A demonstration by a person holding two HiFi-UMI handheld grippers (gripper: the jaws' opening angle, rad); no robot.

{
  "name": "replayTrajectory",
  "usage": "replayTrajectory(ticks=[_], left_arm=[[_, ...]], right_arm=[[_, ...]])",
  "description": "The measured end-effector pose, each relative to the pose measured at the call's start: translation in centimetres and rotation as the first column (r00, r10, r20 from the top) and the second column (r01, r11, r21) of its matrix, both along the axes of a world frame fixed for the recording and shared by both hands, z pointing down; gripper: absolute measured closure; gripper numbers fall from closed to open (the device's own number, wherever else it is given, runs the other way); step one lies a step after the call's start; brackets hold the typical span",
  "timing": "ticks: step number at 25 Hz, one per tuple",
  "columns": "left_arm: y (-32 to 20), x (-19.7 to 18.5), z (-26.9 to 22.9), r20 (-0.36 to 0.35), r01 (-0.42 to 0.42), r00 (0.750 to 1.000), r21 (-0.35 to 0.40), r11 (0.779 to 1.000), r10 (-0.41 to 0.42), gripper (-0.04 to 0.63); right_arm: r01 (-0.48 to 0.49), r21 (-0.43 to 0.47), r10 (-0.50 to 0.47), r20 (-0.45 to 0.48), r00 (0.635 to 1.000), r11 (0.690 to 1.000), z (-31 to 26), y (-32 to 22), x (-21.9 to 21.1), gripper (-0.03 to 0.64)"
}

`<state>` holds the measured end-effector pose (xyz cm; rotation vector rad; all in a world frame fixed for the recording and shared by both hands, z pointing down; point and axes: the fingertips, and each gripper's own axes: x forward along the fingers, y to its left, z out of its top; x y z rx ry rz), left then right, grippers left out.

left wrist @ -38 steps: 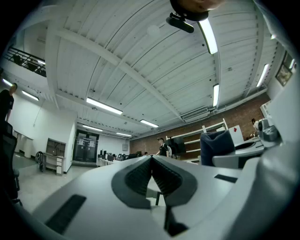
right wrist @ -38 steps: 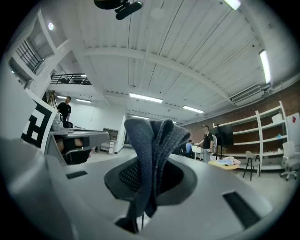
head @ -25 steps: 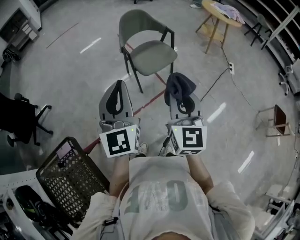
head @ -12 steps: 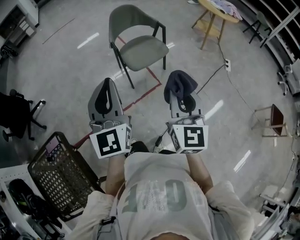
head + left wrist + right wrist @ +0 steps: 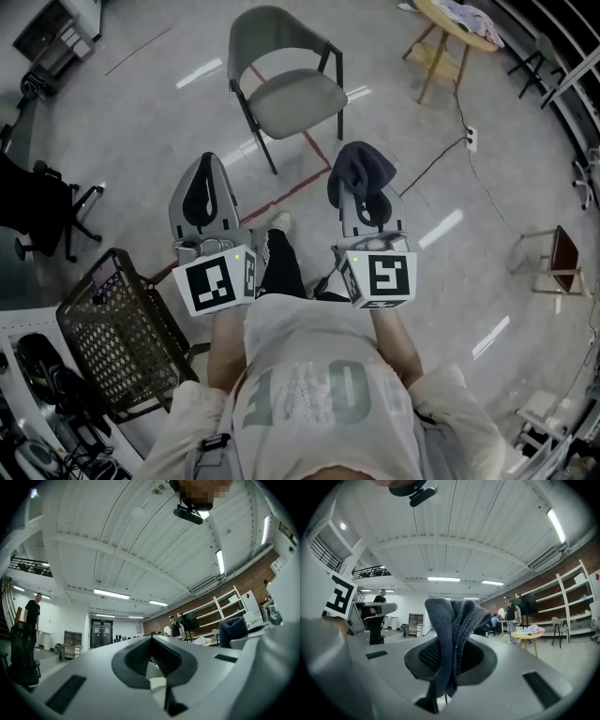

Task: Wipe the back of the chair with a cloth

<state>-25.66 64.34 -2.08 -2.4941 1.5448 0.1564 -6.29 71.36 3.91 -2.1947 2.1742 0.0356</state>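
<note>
Shoe (image 5: pixel 278 223) stepped forward; right gripper (image 5: pixel 364 192) pinches soft, rumpled dark cloth (image 5: pixel 360 167).

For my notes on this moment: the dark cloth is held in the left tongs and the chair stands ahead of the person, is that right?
Not quite: the dark cloth is held in the right tongs, not the left tongs, which are shut on nothing. The right gripper view shows it pinched there. The chair does stand ahead of the person.

Bright, even light from ceiling strip lights (image 5: pixel 111 594); glare streaks on floor (image 5: pixel 131 122); heavy fisheye bending, dark corners.
</note>
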Motion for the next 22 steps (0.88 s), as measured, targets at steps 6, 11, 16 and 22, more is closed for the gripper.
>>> replayTrajectory(ticks=[6,11,16,22], left_arm=[[-1.8,2.0,1.6,-0.001,-0.014,1.000,0.004,1.000,0.014,0.580],[-5.1,3.8,3.7,-0.008,-0.037,0.999,0.010,0.999,0.037,0.580],[-10.9,5.1,5.7,-0.023,-0.051,0.998,0.006,0.999,0.051,0.580],[-25.3,7.1,6.3,-0.041,-0.069,0.997,-0.017,0.997,0.069,0.580]], right_arm=[[-0.011,0.009,0.011,0.010,1.000,1.000,1.8,-1.9,1.9,0.563],[-0.024,0.006,0.024,0.008,1.000,1.000,4.2,-4.8,3.4,0.563],[-0.005,-0.005,0.005,-0.014,1.000,1.000,5.7,-11.0,4.0,0.562],[0.012,-0.055,-0.015,-0.054,0.998,0.998,4.9,-25.7,4.6,0.563]])
